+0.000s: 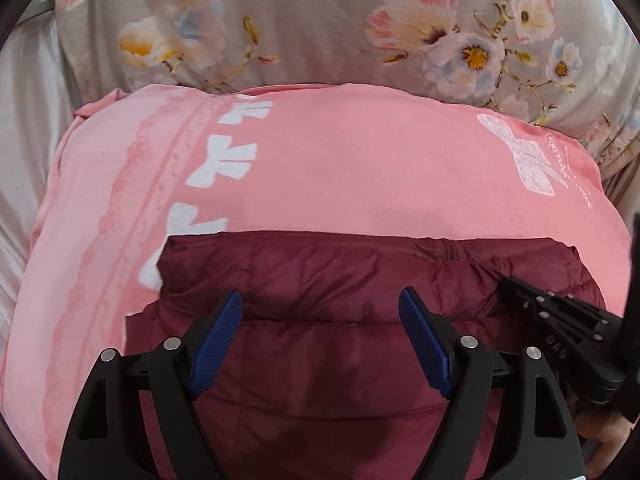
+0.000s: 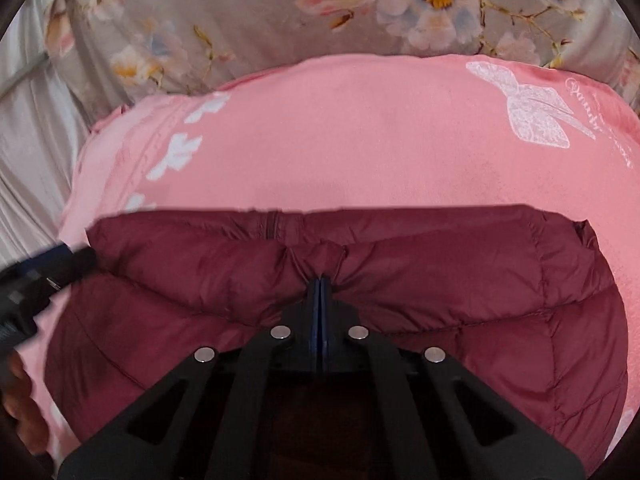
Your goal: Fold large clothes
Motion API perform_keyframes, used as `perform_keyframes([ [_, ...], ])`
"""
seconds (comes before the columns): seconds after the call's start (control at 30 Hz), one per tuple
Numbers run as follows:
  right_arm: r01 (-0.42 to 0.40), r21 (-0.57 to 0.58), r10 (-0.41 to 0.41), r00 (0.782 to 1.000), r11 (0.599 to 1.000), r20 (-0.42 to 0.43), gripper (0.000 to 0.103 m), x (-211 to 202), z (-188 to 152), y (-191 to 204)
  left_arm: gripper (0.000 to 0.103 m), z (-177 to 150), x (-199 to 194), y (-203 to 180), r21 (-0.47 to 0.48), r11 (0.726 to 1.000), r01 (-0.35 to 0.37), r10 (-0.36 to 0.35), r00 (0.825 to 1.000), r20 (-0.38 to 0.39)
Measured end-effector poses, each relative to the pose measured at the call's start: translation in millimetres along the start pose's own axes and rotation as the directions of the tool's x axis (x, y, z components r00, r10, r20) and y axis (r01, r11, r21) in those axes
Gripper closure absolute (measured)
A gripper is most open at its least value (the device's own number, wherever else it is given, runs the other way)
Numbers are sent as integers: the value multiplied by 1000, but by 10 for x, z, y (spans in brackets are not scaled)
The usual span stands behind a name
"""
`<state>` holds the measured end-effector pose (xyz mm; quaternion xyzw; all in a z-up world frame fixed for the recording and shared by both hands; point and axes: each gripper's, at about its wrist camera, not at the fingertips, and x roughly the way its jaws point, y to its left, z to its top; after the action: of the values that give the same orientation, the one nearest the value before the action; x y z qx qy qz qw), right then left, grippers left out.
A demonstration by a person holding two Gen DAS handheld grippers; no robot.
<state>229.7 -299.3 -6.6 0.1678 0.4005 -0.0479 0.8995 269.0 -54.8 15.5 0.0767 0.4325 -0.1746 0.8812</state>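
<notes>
1. The dark red puffy jacket (image 2: 400, 280) lies on a pink sheet (image 1: 340, 168) on the bed. It is spread wide from side to side, so its long way runs left to right in front of both hands.

2. The right gripper (image 2: 320, 280) has its fingers clenched tight on the jacket. They pinch a bunched fold near the top edge, about the middle of that edge. You can see the cloth pucker around the tips.

3. The left gripper (image 1: 320, 336) has its fingers released – wide apart and holding nothing. They hang just over the jacket, and the red cloth shows in the gap between them.

4. In the left view, the right gripper shows off to the right side, near the jacket's right part. So the two hands are side by side along the jacket's long way.

5. The top edge lies ahead of the left fingers – not between them yet. I think the left hand needs to reach forward and grab that edge too, so both hands can fold the jacket evenly.

6. A flowery blanket (image 1: 320, 20) lies past the pink sheet.
</notes>
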Motion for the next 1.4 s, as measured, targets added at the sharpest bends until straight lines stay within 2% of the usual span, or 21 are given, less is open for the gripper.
perform_keyframes([
  [0.1, -29, -10, 29, 997, 1000, 72, 103, -186, 188, 66, 25, 128, 89, -54, -19, 1000, 9, -9, 1000, 5],
  [0.17, -19, -38, 23, 996, 999, 84, 103, -157, 272, 126, 25, 199, 174, -92, -26, 1000, -4, 4, 1000, 3],
  [0.27, -1, -48, 2, 1000, 999, 29, 103, 125, 277, 140, 25, 231, 414, -105, -17, 998, -67, 67, 998, -12],
  [0.33, 7, -47, -8, 1000, 999, -14, 103, 331, 209, 110, 25, 178, 656, -87, -16, 995, -95, 94, 994, -51],
  [0.4, -1, -34, -1, 999, 999, -35, 103, 458, 130, 72, 24, 83, 827, -41, -35, 996, -78, 75, 994, -77],
  [0.53, 1, -28, -2, 999, 1000, -45, 103, 601, 46, 60, 20, -20, 962, 3, -62, 996, -67, 65, 997, -37],
  [0.73, 47, -67, -49, 998, 997, -28, 103, 686, -32, 137, 17, -69, 1015, -91, -47, 992, -117, 117, 993, -5],
  [1.2, -21, 4, 21, 999, 1000, -35, 103, 708, -12, 5, 15, -53, 1071, -142, -27, 989, -147, 147, 989, -8],
  [1.33, 22, 9, -23, 999, 1000, 40, 100, 377, -75, 43, 16, -85, 918, -117, -33, 989, -144, 144, 990, -11],
  [1.4, -2, -3, 2, 998, 1000, 61, 100, 147, -160, 112, 17, -160, 692, -93, -47, 992, -121, 121, 993, 2],
])
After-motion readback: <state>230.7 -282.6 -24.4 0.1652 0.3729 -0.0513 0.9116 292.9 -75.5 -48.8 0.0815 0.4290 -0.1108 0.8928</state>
